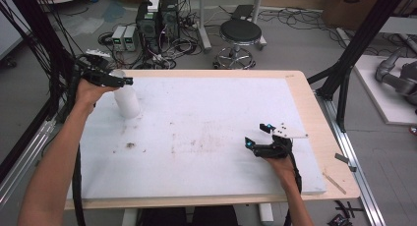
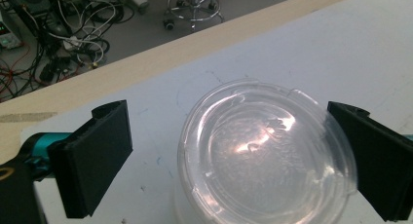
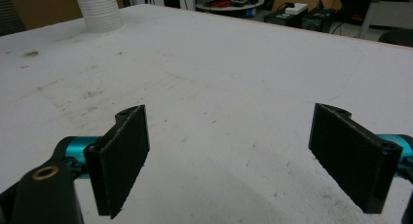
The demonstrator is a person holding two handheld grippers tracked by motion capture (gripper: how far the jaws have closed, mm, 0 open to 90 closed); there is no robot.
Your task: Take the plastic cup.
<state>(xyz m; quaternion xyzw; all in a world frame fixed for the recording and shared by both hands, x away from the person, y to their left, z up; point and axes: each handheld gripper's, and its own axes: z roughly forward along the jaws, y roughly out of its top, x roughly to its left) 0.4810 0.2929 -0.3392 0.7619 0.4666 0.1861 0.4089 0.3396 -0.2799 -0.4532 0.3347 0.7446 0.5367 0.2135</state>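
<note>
A white plastic cup stack (image 1: 127, 101) stands upright at the far left of the white mat (image 1: 206, 132), topped by a clear round lid (image 2: 265, 153). My left gripper (image 1: 118, 81) hovers just above it, open, with its jaws spread on either side of the lid and the right jaw close to the rim. My right gripper (image 1: 260, 135) rests low over the mat's right side, open, with nothing between its fingers (image 3: 122, 156). The ribbed cup base (image 3: 100, 9) shows far off in the right gripper view.
The mat lies on a wooden table (image 1: 314, 108) and carries brown stains (image 1: 130, 145) near its left middle. Beyond the far edge are a black stool (image 1: 240, 34), computer boxes (image 1: 157, 19) and tangled cables on the floor. A black frame post (image 1: 359, 44) stands at right.
</note>
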